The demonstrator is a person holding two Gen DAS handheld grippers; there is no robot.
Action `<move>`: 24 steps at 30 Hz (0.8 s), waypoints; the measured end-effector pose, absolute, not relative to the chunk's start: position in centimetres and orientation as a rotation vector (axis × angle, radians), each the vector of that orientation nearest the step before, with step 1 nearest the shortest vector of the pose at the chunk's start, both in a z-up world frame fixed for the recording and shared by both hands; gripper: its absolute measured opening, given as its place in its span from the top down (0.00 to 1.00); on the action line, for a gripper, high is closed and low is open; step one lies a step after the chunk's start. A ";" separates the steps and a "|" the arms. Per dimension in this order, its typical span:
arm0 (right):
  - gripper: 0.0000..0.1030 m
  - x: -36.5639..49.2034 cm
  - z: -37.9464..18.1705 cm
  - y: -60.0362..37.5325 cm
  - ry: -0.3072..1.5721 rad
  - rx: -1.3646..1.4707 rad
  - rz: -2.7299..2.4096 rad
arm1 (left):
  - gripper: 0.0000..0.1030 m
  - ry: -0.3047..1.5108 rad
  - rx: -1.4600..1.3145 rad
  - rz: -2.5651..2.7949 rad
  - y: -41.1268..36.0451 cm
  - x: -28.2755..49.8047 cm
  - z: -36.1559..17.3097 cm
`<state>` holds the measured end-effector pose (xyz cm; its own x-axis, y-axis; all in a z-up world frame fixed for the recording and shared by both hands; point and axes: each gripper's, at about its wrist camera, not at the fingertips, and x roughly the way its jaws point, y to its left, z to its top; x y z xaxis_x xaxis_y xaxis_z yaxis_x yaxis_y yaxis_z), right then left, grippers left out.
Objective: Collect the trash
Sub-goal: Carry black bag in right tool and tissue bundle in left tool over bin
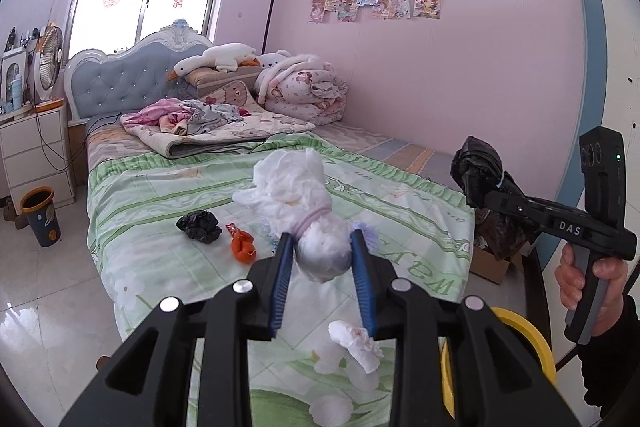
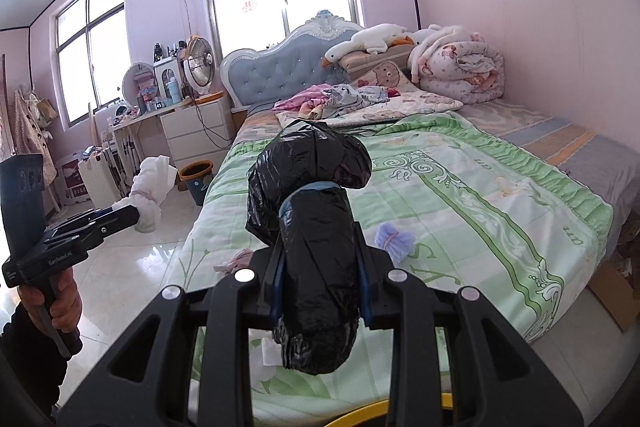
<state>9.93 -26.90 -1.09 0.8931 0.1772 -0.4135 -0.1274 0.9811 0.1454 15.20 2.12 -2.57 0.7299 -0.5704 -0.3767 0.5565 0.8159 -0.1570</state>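
- Your left gripper (image 1: 323,247) has its blue-padded fingers (image 1: 280,279) pressed narrowly on a white crumpled plastic bundle tied with a pink band (image 1: 298,203), lifted above the foot end of the bed (image 1: 400,203).
- Your right gripper (image 2: 320,267) is clamped likewise on a black plastic bag bundle bound with a blue band (image 2: 308,195), also held over the bed's foot end.
- On the green floral quilt (image 1: 168,187) lie a small black crumpled wad (image 1: 199,225) and an orange scrap (image 1: 243,246) just beside it, toward the left edge.
- A crumpled white tissue (image 1: 354,341) lies near the foot edge; a lilac frilly piece (image 2: 394,241), perhaps a wrapper, lies near your right gripper.
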 end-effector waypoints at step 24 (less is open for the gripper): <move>0.74 -1.9 0.2 -31.9 0.359 0.127 0.051 | 0.73 0.413 0.057 -0.824 -5.5 7.6 -2.3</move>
<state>-1.91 -31.89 0.21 0.9350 0.0725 -0.3471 -0.0275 0.9908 0.1328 7.64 -5.54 -2.32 0.6045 -0.7009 -0.3786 0.7229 0.6823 -0.1090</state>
